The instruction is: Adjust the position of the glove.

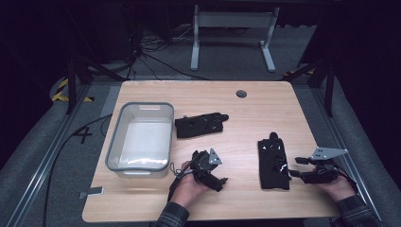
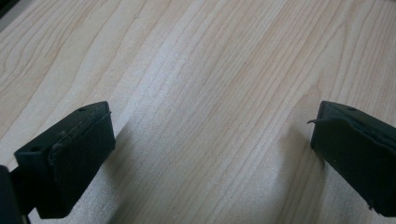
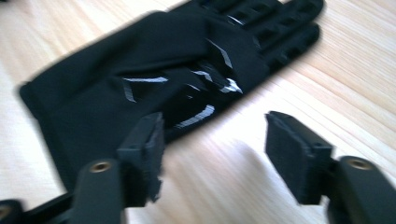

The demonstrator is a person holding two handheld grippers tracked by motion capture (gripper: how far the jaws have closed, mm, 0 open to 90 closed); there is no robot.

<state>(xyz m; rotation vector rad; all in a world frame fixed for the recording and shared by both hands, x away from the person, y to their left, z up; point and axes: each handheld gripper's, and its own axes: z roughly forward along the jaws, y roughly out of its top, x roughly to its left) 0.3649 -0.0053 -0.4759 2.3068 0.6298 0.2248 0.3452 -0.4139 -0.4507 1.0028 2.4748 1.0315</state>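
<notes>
On the light wooden table (image 1: 246, 113), a grey rectangular plastic bin (image 1: 142, 137) is set toward the left side, and its pale interior is seen to hold nothing. Just to the right of the bin, near the middle of the table, a black fabric glove (image 1: 199, 125) is laid flat with its fingers pointed to the right. A second black glove with glossy markings (image 1: 274, 163) is laid flat on the right half of the table, its fingers pointed away from the person. The two gloves are kept well apart. The left gripper (image 1: 210, 172) is held in the person's left hand (image 1: 187, 189) low over bare wood in front of the bin and between the gloves; in the left gripper view its jaws are seen spread wide over the wood grain, with nothing between them. The right gripper (image 1: 302, 168) is held in the person's right hand (image 1: 338, 187) just beside the right edge of the glossy-marked glove. In the right gripper view (image 3: 212, 140) its jaws are seen parted, one of them at the glove's edge, and nothing is pinched; whether that jaw touches the fabric cannot be told, as the picture is blurred. A grey three-cornered plate is carried on top of each gripper.
</notes>
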